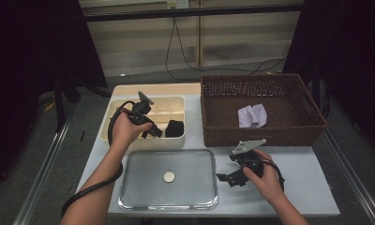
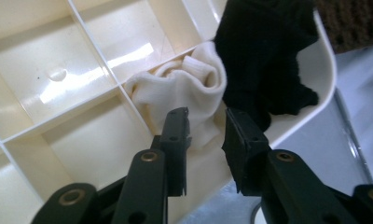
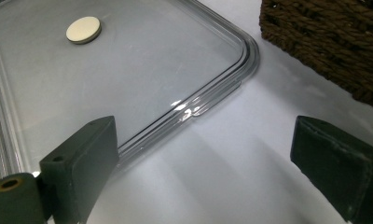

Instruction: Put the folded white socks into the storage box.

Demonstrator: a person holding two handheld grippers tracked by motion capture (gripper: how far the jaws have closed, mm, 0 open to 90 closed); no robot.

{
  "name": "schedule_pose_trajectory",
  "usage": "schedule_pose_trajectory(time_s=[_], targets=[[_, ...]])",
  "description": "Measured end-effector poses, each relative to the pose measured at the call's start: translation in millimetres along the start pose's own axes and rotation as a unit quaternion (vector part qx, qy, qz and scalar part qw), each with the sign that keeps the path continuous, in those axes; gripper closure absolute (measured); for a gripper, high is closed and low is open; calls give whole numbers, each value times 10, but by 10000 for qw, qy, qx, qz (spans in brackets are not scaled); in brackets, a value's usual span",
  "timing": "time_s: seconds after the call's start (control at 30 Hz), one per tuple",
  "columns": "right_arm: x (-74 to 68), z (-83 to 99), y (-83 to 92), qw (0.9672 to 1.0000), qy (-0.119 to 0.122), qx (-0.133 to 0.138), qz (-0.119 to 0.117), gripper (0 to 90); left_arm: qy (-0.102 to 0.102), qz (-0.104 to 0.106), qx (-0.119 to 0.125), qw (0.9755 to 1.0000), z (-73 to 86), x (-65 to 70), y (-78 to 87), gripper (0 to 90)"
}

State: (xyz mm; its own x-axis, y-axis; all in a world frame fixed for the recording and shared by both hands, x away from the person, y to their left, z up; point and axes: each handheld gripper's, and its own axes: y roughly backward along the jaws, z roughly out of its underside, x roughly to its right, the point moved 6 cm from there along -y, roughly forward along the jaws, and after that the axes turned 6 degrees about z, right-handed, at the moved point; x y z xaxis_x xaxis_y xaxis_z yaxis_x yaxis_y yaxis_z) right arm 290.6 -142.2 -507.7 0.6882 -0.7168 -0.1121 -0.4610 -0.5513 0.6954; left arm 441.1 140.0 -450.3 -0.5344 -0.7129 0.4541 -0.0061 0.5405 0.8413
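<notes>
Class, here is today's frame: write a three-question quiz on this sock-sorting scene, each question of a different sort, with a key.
1. True or false: the white sock lies in the wicker basket.
2. Which thing lies on the clear tray? A) a small round disc B) a black sock C) a pale cloth
3. Fill in: the right gripper hovers with its fingers ____ over the tray's corner.

Key: 1 false, it sits in a compartment of the cream divided box, beside the black sock, just ahead of the left gripper. 2 A, the disc. 3 open.
</notes>
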Motion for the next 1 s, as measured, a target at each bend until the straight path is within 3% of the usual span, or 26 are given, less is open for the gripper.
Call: schedule_pose_trajectory(time_s=[0.2, 0.37, 0.67, 1.0], targets=[[-11, -14, -21, 10000, 17, -35, -31, 73, -237, -10, 150, 9996, 34, 54, 65, 578], [-13, -19, -35, 9999, 81, -43, -59, 73, -241, 36, 194, 9995, 81, 77, 78, 466], [-53, -49, -52, 9999, 116, -49, -112, 73, -482, -48, 279, 9984, 130, 119, 145, 319], [-49, -47, -50, 9998, 124, -50, -117, 73, -676, 71, 328, 9971, 186, 217, 129, 175]])
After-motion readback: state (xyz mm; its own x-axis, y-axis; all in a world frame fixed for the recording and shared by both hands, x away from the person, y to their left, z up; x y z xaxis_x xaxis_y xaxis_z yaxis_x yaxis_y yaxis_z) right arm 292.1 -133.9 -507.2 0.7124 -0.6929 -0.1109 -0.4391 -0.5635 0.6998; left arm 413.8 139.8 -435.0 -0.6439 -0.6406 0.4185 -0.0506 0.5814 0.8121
